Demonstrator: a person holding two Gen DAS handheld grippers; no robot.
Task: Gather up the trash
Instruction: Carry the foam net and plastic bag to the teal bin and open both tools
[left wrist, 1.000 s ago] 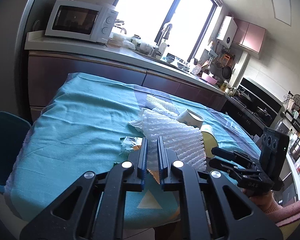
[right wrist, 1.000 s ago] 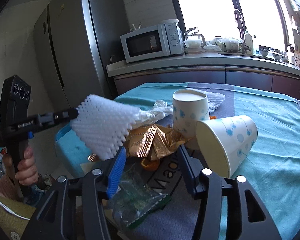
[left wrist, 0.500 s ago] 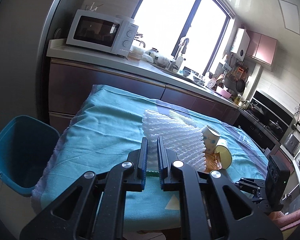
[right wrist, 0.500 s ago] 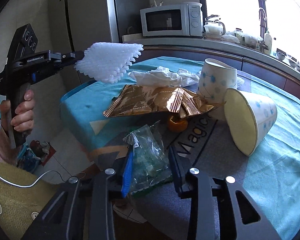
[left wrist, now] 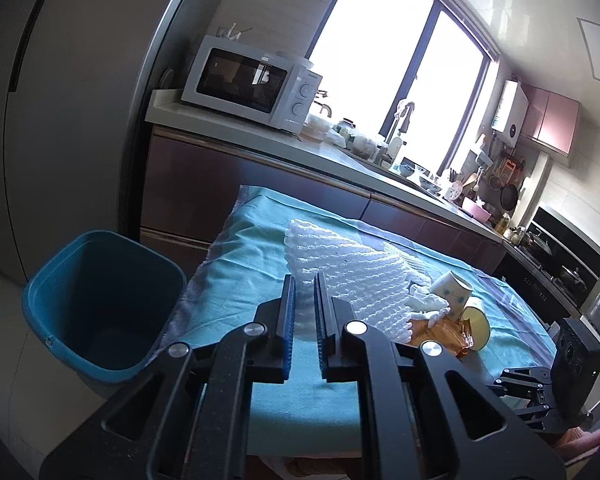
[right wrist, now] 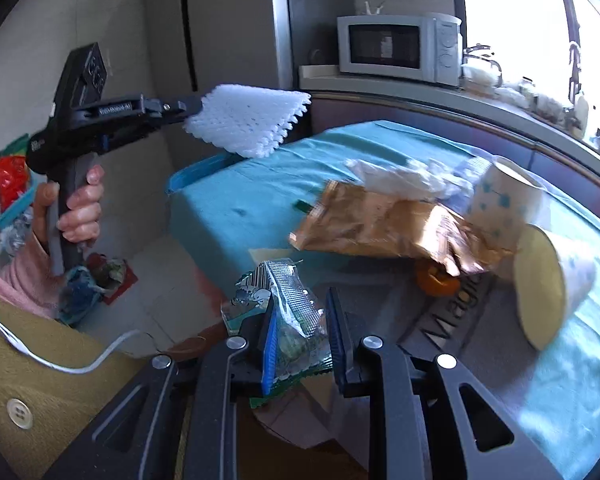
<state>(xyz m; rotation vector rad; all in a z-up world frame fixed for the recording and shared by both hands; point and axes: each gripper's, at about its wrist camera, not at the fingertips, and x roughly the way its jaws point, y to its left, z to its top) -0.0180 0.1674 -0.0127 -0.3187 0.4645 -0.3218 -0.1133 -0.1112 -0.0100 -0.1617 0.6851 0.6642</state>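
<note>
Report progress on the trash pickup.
Done: nothing visible in the blue bin. In hand: left gripper holds the white foam net; right gripper grips a clear wrapper. Left on the table: gold bag, tissue, two paper cups.

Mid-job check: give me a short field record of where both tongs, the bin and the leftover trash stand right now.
left tongs: shut on white foam net, held in the air above the table edge
right tongs: shut on clear plastic wrapper
bin: blue, on the floor beside the table, nothing visible inside
table: teal cloth cover
left on table: gold foil bag, crumpled white tissue, upright paper cup, tipped paper cup, orange scrap
</note>
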